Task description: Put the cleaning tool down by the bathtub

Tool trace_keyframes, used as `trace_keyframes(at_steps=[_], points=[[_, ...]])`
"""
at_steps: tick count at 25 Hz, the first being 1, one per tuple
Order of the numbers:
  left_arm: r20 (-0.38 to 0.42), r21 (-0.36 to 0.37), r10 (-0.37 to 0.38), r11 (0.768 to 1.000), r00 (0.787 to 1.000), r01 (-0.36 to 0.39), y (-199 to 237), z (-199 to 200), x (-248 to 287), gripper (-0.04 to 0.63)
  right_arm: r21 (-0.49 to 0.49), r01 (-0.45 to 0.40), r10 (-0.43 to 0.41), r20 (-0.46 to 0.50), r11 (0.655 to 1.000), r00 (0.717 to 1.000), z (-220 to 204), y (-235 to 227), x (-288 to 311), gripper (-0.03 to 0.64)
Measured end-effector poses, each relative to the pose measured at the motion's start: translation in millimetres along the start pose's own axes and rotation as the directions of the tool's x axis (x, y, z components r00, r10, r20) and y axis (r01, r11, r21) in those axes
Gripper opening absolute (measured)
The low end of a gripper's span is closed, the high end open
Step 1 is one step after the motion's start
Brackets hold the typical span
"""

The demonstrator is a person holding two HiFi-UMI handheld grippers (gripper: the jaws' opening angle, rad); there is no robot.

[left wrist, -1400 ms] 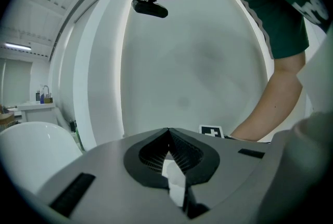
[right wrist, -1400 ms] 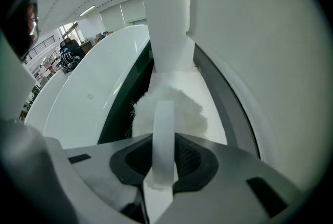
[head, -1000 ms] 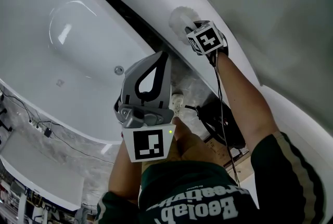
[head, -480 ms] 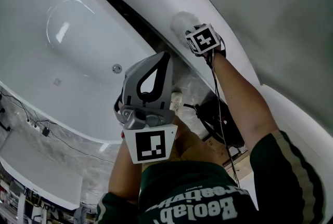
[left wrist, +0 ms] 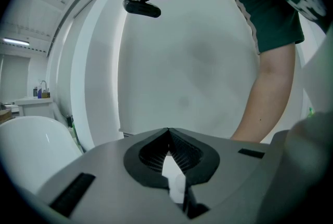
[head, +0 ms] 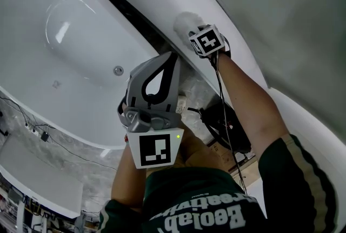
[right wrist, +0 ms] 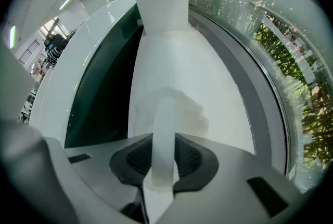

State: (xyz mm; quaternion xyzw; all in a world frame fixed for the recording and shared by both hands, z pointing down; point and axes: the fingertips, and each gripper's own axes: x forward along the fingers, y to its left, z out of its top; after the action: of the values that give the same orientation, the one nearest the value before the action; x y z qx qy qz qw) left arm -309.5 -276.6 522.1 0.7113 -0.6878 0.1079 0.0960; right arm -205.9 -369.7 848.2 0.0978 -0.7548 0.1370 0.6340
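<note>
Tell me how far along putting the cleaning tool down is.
Done: the cleaning tool looks to rest pad-down on the white ledge beside the bathtub. In hand: the right gripper clamps its handle. Left: release and pull away. The left gripper is shut and empty.

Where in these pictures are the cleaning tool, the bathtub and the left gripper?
cleaning tool [right wrist: 164,119], right gripper view, on its white handle just ahead of the jaws.
bathtub [head: 81,51], head view, on its bare inside surface.
left gripper [left wrist: 168,132], left gripper view, where its closed tips meet.
</note>
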Motion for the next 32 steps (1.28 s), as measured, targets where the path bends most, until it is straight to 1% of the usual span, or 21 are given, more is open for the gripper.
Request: trace_keyframes(at_steps=[6,9,10,11,12,15,19,21,25,28,32], points=[[-0.007,-0.003,0.003,1.0,1.0,-0.003,1.7,-1.5,1.8,0.009,0.014,0.008,-0.008,0.028,1.0,1.0,0.8,-0.1,-0.6,0.094],[-0.01,-0.01,-0.002,1.0,1.0,0.002,-1.3,-3.2,2.5,0.009,-0.001,0.034,-0.034,0.06,0.999,0.998,1.5,0.4,-3.2,0.095],[-0.01,-0.01,-0.004,1.0,1.0,0.003,-2.3,-3.5,2.9,0.009,-0.013,0.043,-0.042,0.076,0.999,0.996,2.0,1.4,-4.3,0.113],[-0.01,-0.01,-0.005,1.0,1.0,0.005,-3.3,-3.8,3.3,0.009,-0.027,0.046,-0.043,0.095,0.999,0.995,2.0,3.1,-5.4,0.222],[-0.011,-0.009,-0.007,1.0,1.0,0.007,-4.4,-4.3,3.5,0.009,-0.04,0.043,-0.038,0.116,0.998,0.993,1.7,5.1,-6.4,0.292],[-0.013,-0.011,-0.011,1.0,1.0,0.011,-7.6,-5.2,2.9,0.009,-0.052,0.03,-0.022,0.16,0.998,0.987,-2.2,9.2,-7.8,0.308],[-0.013,-0.013,-0.033,0.999,0.999,0.033,-11.8,-4.9,3.6,0.009,-0.036,0.024,-0.017,0.179,0.999,0.984,-4.7,11.4,-11.4,0.316],[-0.013,-0.018,-0.046,0.999,0.999,0.046,-13.2,-4.5,4.5,0.009,-0.033,0.012,-0.006,0.191,0.999,0.981,-1.6,14.9,-14.8,0.318],[-0.018,-0.013,-0.05,0.999,0.999,0.05,-19.3,3.9,6.4,0.009,-0.049,0.007,0.005,0.228,0.999,0.974,7.6,22.0,-36.8,0.318],[-0.015,-0.022,-0.064,0.998,0.998,0.063,-28.1,12.0,7.0,0.009,-0.061,0.025,-0.008,0.258,0.998,0.966,8.6,21.7,-52.9,0.321],[-0.011,0.003,-0.076,0.997,0.997,0.076,-40.8,22.2,5.2,0.009,-0.069,0.069,-0.044,0.309,0.995,0.95,7.5,15.3,-75.8,0.321]])
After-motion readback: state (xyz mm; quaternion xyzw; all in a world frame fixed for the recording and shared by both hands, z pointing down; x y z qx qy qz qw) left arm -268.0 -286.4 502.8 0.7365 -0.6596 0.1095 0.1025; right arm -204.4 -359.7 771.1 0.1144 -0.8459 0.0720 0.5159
